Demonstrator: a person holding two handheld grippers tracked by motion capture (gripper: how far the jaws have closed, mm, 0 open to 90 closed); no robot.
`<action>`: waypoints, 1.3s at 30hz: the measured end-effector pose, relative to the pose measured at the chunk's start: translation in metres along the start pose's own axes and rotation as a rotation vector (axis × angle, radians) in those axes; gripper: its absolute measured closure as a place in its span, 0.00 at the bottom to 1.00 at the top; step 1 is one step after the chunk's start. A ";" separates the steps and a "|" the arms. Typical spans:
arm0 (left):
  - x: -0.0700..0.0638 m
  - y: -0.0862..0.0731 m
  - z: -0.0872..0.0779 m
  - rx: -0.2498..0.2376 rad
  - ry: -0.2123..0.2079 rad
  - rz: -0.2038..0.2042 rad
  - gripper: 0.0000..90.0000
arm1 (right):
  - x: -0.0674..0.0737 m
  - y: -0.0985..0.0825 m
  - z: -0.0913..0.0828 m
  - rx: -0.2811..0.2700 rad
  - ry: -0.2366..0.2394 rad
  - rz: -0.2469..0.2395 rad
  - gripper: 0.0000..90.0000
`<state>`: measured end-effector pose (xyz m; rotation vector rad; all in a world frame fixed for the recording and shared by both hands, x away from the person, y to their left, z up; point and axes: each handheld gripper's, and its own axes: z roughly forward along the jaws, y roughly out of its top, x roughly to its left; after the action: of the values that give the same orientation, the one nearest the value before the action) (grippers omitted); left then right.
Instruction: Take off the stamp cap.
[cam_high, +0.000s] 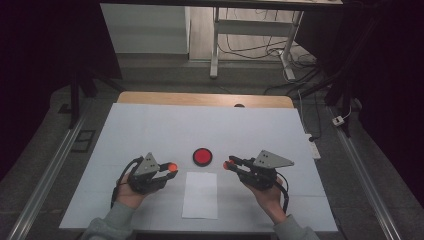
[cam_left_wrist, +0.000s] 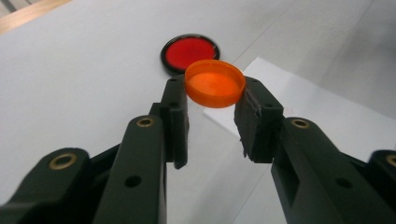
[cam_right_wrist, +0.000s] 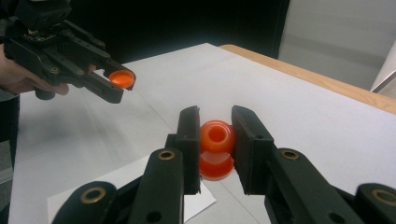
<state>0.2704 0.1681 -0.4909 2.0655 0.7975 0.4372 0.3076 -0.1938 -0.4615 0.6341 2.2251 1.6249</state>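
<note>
My left gripper (cam_high: 172, 167) is shut on a shallow orange cap (cam_left_wrist: 215, 83), pinched at its rim between the jaw tips with the hollow side up. It hovers left of a red disc with a black rim (cam_high: 202, 156) that lies flat on the table. My right gripper (cam_high: 227, 164) is shut on an orange spool-shaped piece (cam_right_wrist: 217, 149) with a hole in its top, held above the table right of the disc. In the right gripper view the left gripper (cam_right_wrist: 116, 86) and its orange cap (cam_right_wrist: 120, 78) appear at the upper left, apart from the spool.
A white sheet of paper (cam_high: 200, 195) lies near the front edge, between my hands. The table (cam_high: 150, 125) is covered in white, with a wooden edge (cam_high: 205, 99) at the back. Desk legs and cables (cam_high: 280, 55) stand on the floor beyond.
</note>
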 end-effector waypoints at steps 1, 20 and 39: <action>0.001 -0.001 -0.001 -0.002 0.001 -0.007 0.73 | 0.000 0.000 0.000 0.000 -0.001 0.000 0.81; 0.009 -0.027 -0.025 -0.009 0.033 -0.062 0.73 | -0.002 -0.001 0.001 0.007 -0.007 0.000 0.81; 0.013 -0.039 -0.035 -0.015 0.034 -0.098 0.73 | -0.002 -0.002 0.002 0.008 -0.012 0.003 0.81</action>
<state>0.2458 0.2148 -0.5032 2.0002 0.9094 0.4232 0.3103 -0.1942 -0.4638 0.6480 2.2241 1.6109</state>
